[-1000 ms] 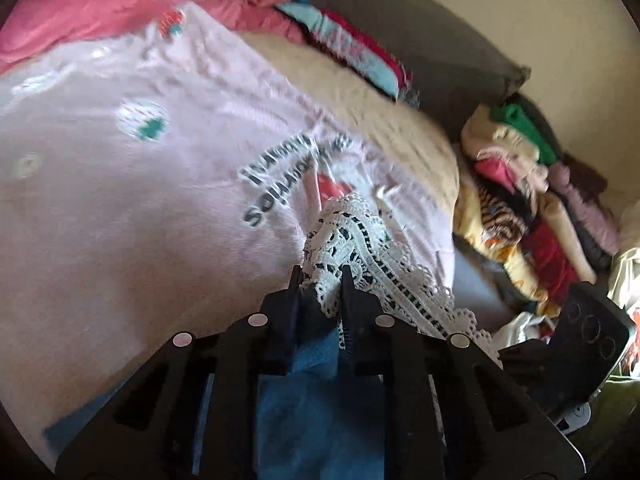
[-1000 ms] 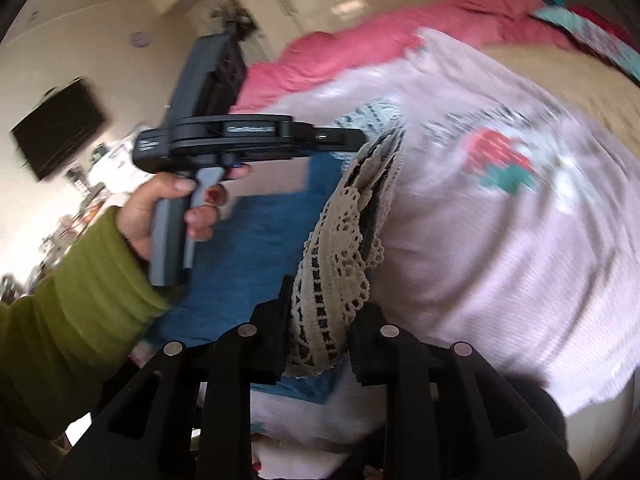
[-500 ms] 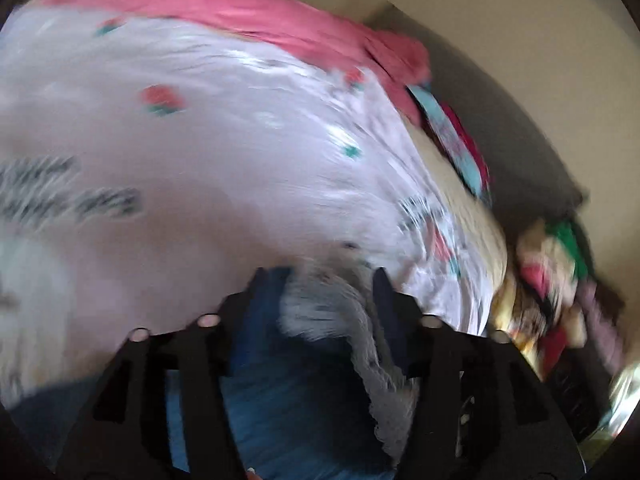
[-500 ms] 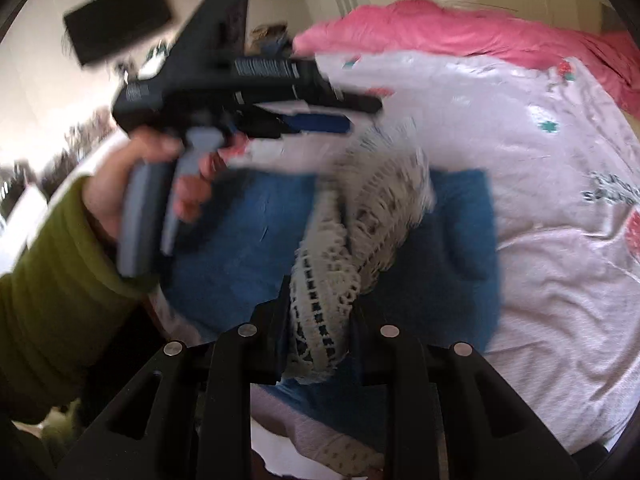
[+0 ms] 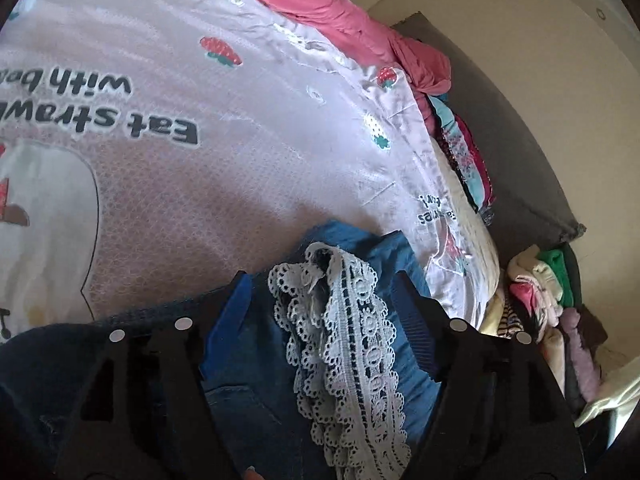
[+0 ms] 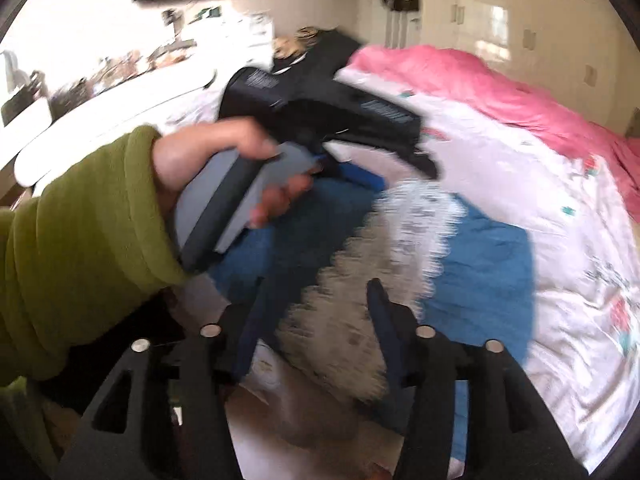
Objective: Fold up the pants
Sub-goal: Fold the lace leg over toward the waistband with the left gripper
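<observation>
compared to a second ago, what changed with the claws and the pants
Both claws let go. A second ago the left claw and the right claw were each shut on the lace hem of the blue pants; now their jaws stand wide apart and the lace lies loose between them. The hem has been carried over onto the blue cloth, making a fold. The pants stay on the pink strawberry blanket.

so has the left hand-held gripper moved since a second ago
Yes: the left hand-held gripper has swung left across the bedspread, so the clothes pile sits farther right, and its jaws have opened.
</observation>
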